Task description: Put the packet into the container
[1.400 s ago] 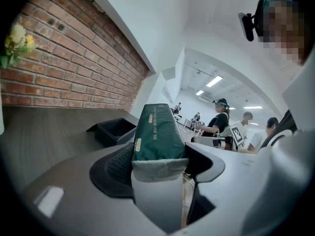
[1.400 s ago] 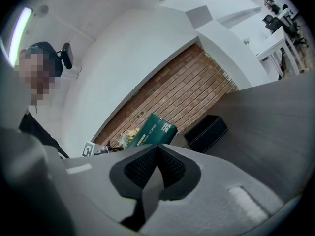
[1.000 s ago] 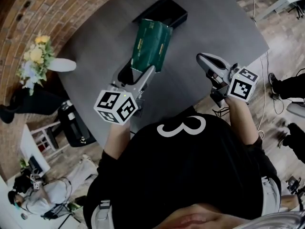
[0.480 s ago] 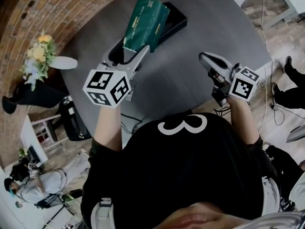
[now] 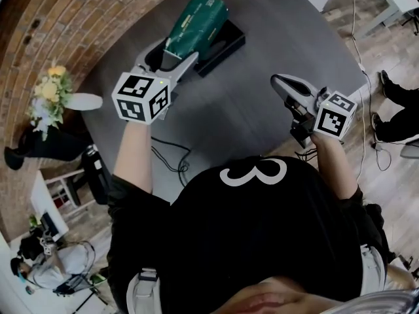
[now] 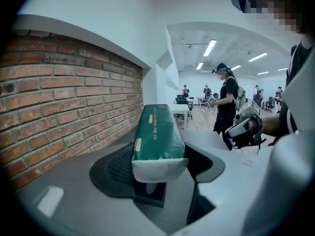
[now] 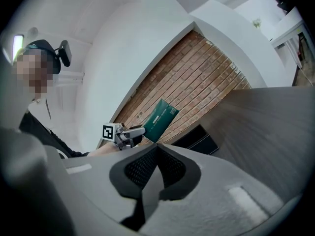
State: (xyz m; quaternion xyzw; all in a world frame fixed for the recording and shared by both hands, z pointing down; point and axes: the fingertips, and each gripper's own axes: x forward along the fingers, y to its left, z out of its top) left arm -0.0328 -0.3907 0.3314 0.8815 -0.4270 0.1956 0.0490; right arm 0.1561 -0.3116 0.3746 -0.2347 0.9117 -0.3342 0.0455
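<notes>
Left tongs (image 5: 174,52) pinch the green packet (image 5: 197,19) above the black container (image 5: 227,44); right tongs (image 5: 280,84) pressed together.

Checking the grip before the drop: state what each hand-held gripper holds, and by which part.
The left hand-held gripper clamps the green packet by its white end. The right hand-held gripper is shut, holding nothing.

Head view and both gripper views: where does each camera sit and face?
Head view: on the person's head, looking steeply down at the table; shirt, forearms, left gripper and right gripper show.
Left gripper view: on that gripper, looking along its fingers, closed on the packet; the right hand shows.
Right gripper view: on that gripper, looking over its shut fingers toward the brick wall; the left arm shows.
Both gripper views share the packet and the opposite gripper.
</notes>
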